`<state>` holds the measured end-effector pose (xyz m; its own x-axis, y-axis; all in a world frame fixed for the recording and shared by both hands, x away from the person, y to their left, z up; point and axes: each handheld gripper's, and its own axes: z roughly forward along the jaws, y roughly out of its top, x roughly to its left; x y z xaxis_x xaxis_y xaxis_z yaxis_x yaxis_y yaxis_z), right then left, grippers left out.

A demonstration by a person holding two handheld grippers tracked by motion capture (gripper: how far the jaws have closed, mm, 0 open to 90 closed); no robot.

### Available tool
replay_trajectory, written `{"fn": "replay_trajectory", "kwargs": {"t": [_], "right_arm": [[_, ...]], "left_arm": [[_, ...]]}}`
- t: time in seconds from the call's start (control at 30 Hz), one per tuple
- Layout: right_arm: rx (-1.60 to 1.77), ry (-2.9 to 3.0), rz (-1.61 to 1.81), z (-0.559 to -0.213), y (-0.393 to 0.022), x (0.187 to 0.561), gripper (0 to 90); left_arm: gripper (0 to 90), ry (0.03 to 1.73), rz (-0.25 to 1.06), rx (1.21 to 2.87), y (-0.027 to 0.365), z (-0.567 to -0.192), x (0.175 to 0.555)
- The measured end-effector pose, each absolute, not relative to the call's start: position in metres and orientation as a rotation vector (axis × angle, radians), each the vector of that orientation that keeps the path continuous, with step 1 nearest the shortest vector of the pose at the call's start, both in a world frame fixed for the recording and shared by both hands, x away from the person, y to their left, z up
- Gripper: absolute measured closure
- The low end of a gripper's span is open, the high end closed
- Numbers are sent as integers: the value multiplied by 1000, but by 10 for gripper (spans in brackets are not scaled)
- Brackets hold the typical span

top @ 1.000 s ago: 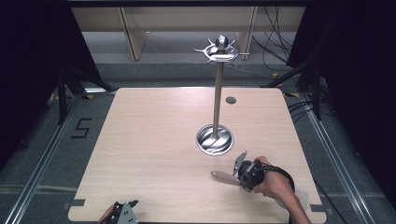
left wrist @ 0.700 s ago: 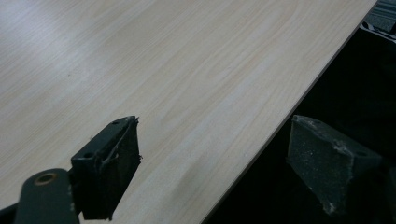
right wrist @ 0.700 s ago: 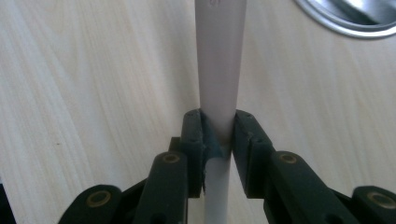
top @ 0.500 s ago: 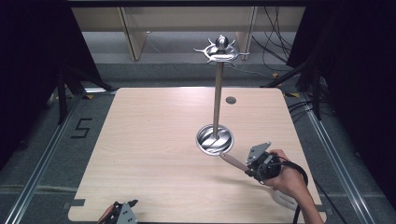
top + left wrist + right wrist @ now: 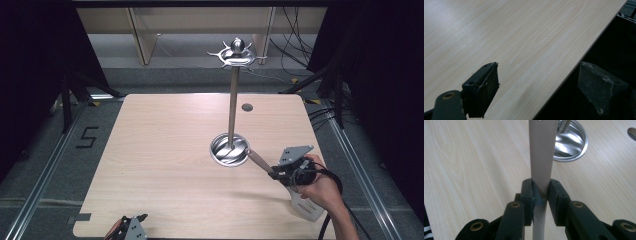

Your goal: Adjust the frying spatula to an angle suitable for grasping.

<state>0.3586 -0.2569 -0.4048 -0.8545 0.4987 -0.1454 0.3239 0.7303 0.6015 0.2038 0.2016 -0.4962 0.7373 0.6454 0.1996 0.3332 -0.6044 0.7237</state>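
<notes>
Spatula (image 5: 541, 155) clamped by its flat handle in the right gripper (image 5: 541, 192), tip up near the stand's round base (image 5: 229, 149); best kept pinched tight and lifted slowly toward the hooks (image 5: 237, 54), left gripper (image 5: 539, 85) idle, agape.

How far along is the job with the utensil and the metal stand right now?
Done: the right tongs are shut on the beige utensil handle, lifted clear of the table, its far end near the stand's round metal base. In hand: carrying it toward the stand. Left: probably hanging it on a hook of the top ring, where nothing hangs yet. The left tongs sit open at the table's near edge.
</notes>
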Motion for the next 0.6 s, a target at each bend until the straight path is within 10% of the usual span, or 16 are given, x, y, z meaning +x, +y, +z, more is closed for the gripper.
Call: {"fn": "replay_trajectory", "kwargs": {"t": [0.6], "right_arm": [[674,2474,1163,-375,-273,353,758]], "left_arm": [[162,747,590,2241,201,-497,204]]}}
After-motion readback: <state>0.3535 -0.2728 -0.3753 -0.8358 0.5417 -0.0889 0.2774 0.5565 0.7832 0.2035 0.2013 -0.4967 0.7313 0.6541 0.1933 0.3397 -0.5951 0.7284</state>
